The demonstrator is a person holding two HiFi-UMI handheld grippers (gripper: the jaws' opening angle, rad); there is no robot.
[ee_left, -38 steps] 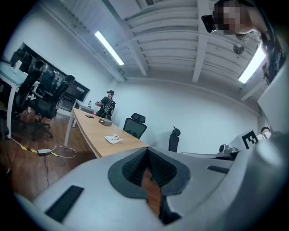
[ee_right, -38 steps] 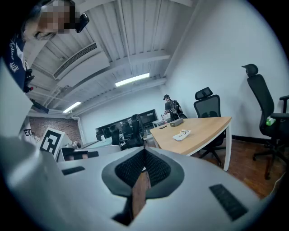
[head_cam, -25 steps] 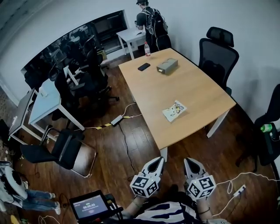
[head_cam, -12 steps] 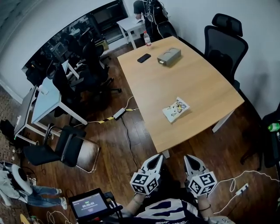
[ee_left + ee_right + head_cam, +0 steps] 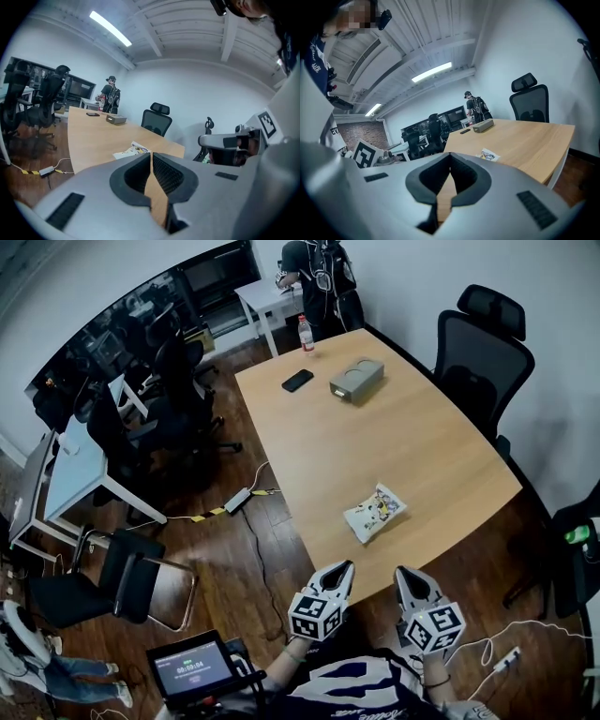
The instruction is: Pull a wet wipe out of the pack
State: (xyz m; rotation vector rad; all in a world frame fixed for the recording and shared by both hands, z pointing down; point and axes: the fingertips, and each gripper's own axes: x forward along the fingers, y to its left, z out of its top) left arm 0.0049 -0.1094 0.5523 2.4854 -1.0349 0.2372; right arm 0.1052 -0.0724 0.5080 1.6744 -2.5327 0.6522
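on table [image 5: 412, 427] near edge, flat wet wipe pack [image 5: 375, 512], white, colourful print; left gripper [image 5: 345, 565], right gripper [image 5: 403, 571] fingers together, empty.

Wipe pack [image 5: 374, 512] near table [image 5: 412, 446] front edge, phone [image 5: 297, 380] beside box [image 5: 356, 380] far end

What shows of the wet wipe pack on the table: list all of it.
The wet wipe pack is a flat, soft-looking pouch, mostly white with yellow and darker colourful print on its top face. It lies flat on the light wooden table, close to the table's near edge and turned askew to it. Only the table touches it, and no wipe can be seen sticking out. Whether its flap is open is too small to tell.
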